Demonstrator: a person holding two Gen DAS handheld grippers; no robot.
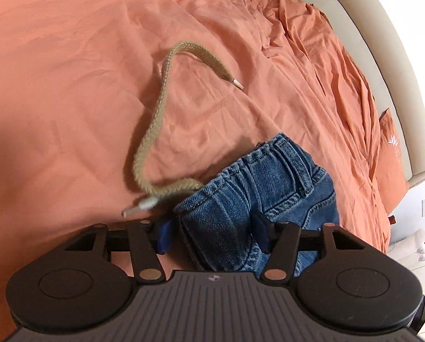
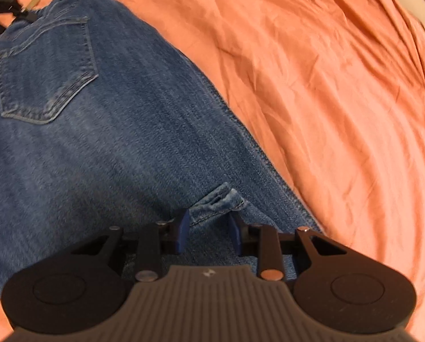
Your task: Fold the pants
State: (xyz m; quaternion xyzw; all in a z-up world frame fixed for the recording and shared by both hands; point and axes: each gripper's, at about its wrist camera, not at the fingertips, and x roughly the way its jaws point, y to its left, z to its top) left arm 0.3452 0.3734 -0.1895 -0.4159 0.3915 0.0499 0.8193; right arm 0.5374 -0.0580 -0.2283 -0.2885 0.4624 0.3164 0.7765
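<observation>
L gripper (image 1: 212, 235) clamped the jeans' (image 1: 258, 188) waistband, drawstring (image 1: 155, 119) dangling over orange sheet (image 1: 70, 71); R gripper (image 2: 209, 229) pinched a hem fold.

The jeans (image 2: 104, 131) lie on the bed sheet (image 2: 326, 85), running from the far left of the right wrist view down to its near centre, back pocket (image 2: 44, 71) uppermost at far left. The right gripper (image 2: 209, 228) straddles a belt loop (image 2: 218, 202) near the jeans' right edge. In the left wrist view, the left gripper (image 1: 212, 233) has bunched waistband (image 1: 255, 188) between its fingers. A drawstring (image 1: 158, 119) trails from the waistband leftward and away across the sheet. The bed frame (image 1: 383, 65) borders the sheet at far right.
</observation>
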